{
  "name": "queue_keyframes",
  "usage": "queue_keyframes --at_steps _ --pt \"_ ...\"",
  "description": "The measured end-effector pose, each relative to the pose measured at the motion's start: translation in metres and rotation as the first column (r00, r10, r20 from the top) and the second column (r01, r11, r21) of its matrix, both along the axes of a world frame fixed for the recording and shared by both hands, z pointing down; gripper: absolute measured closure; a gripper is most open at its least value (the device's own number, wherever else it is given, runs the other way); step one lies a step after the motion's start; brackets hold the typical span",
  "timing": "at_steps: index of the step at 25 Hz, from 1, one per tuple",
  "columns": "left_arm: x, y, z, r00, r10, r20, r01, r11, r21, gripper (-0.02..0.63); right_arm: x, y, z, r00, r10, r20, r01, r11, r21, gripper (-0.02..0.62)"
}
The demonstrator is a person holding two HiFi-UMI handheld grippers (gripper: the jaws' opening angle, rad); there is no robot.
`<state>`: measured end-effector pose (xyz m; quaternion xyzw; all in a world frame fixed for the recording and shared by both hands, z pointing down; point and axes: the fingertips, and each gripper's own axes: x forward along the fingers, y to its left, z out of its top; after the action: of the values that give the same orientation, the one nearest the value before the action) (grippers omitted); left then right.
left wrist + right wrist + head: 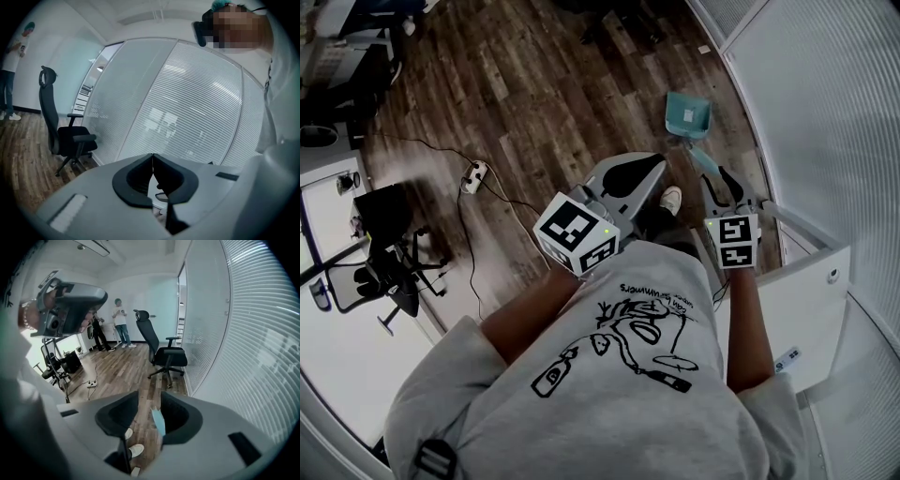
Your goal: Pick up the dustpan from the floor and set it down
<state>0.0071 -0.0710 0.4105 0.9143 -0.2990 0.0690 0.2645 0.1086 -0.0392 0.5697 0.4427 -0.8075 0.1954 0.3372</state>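
2 grippers in play, and the right gripper (722,184) is the one that matters. The dustpan (687,113) lies straight ahead of it on the floor (534,94), wide end far out by the glass wall (825,103), with the handle (703,157) running back toward the jaws. That long axis lines up almost dead-on with the way the tool points.

Its own view shows the jaws standing apart. The handle (158,422) sits in the gap, tight against the right-hand jaw, with clear space between it and the other one. No squeeze that I can see: open around the handle, not clamped on it. The tool tips forward and down, with shoes (131,448) showing beneath it.

Off to the side, the left gripper (623,174) is farther from the dustpan and aimed about level at the blinds (197,103). Its jaws are pressed together tip to tip, with nothing between them.

My read is that the next move belongs to the right hand alone. Closing would take the handle. Pulling straight back along the handle's line would clear it.
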Motion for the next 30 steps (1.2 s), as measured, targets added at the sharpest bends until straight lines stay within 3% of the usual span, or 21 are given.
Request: queue_keyframes --at_steps 10,16,30 --pt "-0.001 0.001 0.003 1.000 -0.004 0.004 0.004 1.000 -0.004 0.603 0.007 -0.001 0.048 0.999 -0.021 -0.043 0.018 0.998 -0.060 0.469" --pt "-0.004 0.001 0.003 1.000 -0.007 0.004 0.007 1.000 -0.009 0.603 0.011 -0.002 0.076 0.989 -0.086 -0.124 0.074 0.993 -0.095 0.466" --pt "-0.010 0.005 0.009 1.000 -0.018 0.010 0.018 1.000 -0.020 0.603 0.008 -0.005 0.118 0.965 -0.194 -0.174 0.166 0.973 -0.162 0.442"
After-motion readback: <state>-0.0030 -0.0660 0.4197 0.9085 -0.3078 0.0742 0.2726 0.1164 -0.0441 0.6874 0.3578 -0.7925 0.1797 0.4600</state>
